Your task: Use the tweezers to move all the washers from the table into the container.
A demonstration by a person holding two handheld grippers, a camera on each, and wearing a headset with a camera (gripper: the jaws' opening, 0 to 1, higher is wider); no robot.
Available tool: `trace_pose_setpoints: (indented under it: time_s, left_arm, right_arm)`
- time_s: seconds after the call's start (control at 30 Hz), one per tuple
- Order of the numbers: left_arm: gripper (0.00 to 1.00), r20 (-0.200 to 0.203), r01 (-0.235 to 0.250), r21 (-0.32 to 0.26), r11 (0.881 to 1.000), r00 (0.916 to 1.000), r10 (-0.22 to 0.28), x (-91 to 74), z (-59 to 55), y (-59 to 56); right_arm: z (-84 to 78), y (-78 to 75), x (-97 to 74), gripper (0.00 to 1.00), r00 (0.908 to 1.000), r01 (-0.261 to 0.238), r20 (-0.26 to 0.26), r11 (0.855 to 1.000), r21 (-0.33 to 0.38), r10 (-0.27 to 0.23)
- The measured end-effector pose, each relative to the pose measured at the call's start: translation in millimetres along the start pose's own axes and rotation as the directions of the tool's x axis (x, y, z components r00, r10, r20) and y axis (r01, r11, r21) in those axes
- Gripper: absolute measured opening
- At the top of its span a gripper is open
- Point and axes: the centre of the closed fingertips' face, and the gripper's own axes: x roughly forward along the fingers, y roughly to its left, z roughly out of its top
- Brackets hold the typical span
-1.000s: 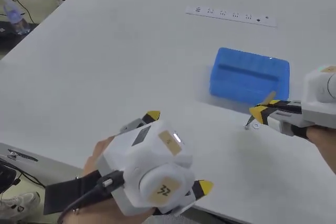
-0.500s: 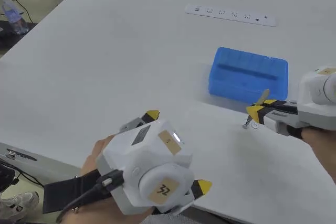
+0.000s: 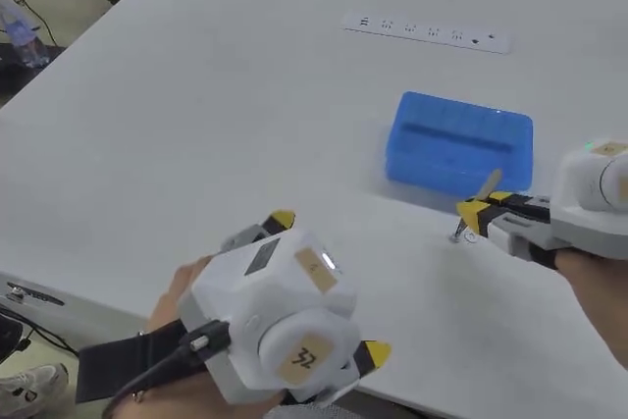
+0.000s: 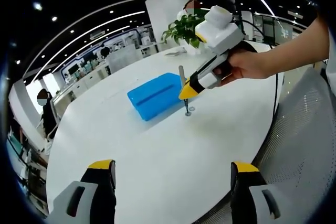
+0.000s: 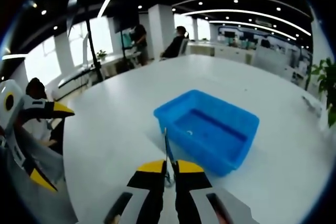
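Right gripper [image 5: 169, 167] clamps tweezers [image 4: 183, 87], tips at washer [image 3: 475, 235] beside container [image 3: 459, 144]. Can't tell if pinching. Left gripper [image 4: 173, 166] spread, empty.

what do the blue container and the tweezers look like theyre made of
container: looks like moulded plastic, one even bright blue, smooth, with a small glare spot on the rim.
tweezers: probably metal, a thin grey strip with a dull sheen, though too small to be sure.

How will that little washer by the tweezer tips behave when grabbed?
The washer lies flat on the smooth table, so it'll probably slide before lifting. Being small, it's likely light and may slip from the tweezers.
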Motion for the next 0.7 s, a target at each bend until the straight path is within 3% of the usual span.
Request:
trace_pose_setpoints:
  time_s: [0.4,0.7]
  left_arm:
    - [0.93,-0.004,0.011,0.005,1.0,0.9999,-0.011,0.7,-0.6,-2.0]
    - [0.93,-0.004,0.017,-0.001,1.0,0.9999,-0.017,0.7,-0.6,-2.9]
  right_arm:
    - [2.1,0.3,-3.2,0.03,0.9992,0.006,-0.039,1.0,-0.013,-0.007]
    - [28.6,-3.1,-17.8,0.03,0.9999,0.015,0.005,0.999,-0.029,-0.015]
